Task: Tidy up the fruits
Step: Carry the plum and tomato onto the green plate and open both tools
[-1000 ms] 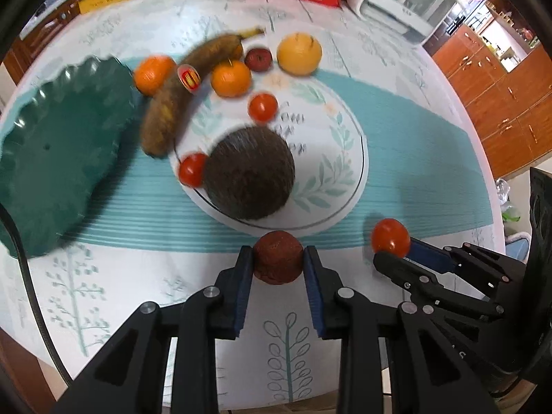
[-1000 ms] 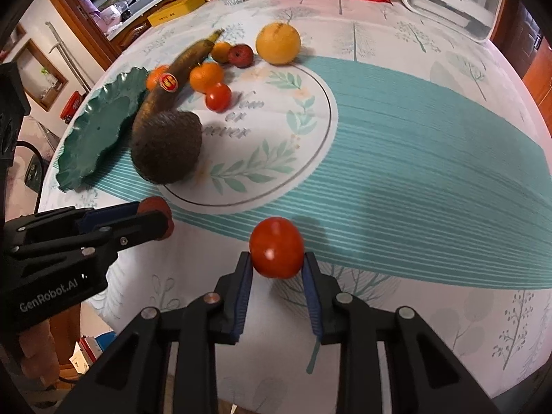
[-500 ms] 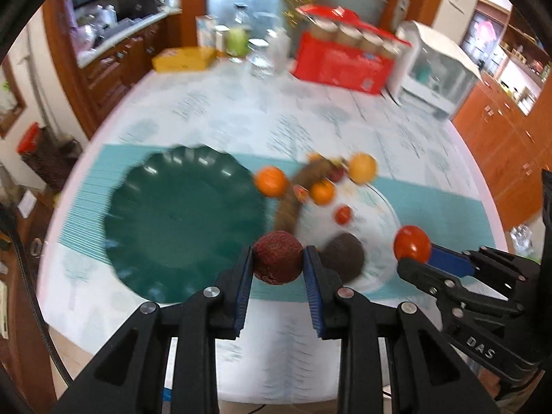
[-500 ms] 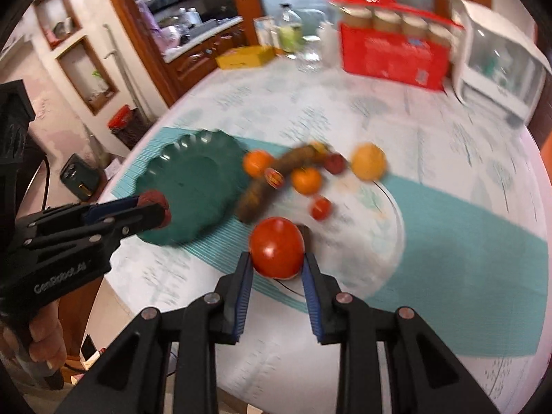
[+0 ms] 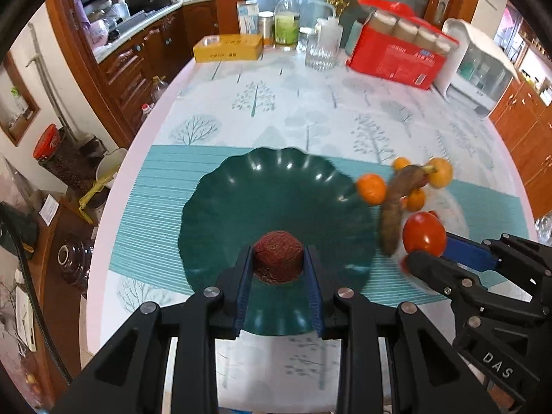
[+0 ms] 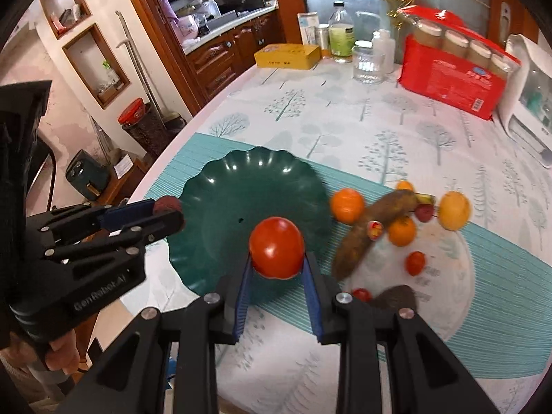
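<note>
My left gripper (image 5: 278, 263) is shut on a rough dark red round fruit (image 5: 278, 257) and holds it above the near part of the green scalloped plate (image 5: 276, 200). My right gripper (image 6: 277, 257) is shut on a red tomato (image 6: 276, 246) above the plate's (image 6: 241, 207) near right side. Each gripper shows in the other's view, the right one (image 5: 426, 246) and the left one (image 6: 165, 212). Right of the plate lie a brown banana (image 6: 372, 227), oranges (image 6: 346, 205), a yellow fruit (image 6: 454, 209), small tomatoes (image 6: 415, 263) and a dark avocado (image 6: 396, 296).
A red box with jars (image 5: 396, 55), a yellow tin (image 5: 227, 47), bottles and a glass (image 5: 319, 53) stand at the table's far edge. A white appliance (image 5: 476, 65) is at the far right. The table's left edge drops to the floor with clutter (image 5: 69, 158).
Both grippers have lifted and swung left with their fruits, from beside the fruit pile to above the green plate. The plate now sits centred ahead of both.
</note>
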